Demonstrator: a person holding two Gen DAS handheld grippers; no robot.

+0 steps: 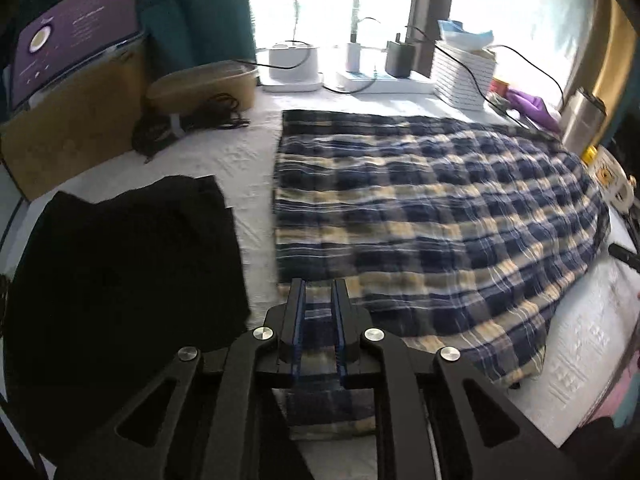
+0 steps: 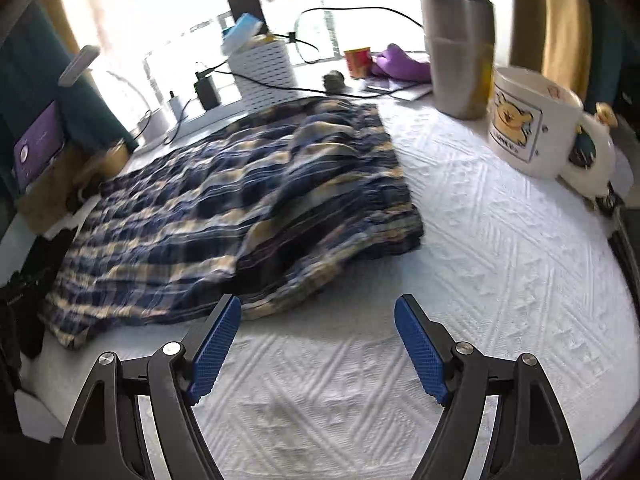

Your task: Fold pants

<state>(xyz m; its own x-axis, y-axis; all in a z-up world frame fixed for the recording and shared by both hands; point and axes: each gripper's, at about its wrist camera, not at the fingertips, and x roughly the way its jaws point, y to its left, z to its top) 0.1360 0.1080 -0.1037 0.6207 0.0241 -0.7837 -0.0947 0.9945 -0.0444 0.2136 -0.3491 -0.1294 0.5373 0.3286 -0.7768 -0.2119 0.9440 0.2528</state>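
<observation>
Pants (image 1: 420, 216) half-folded on bench (image 2: 500, 280); left claw (image 1: 319, 304) nearly closed, pinching near plaid edge; right claw (image 2: 318, 320) wide, empty. We release left gently, then smooth.

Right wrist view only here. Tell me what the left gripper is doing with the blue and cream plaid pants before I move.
Observer: The left gripper is at the near left corner of the blue and cream plaid pants. Its jaws are almost closed, with plaid cloth in the narrow gap. I cannot confirm a real pinch.
Operator: Report what lies left of that corner.
Observer: A folded black garment lies flat beside the pants, with a strip of white textured cover between them.
Operator: Check the pants' far left edge.
Observer: It runs straight, and the black coiled cable sits clear of it.
</observation>
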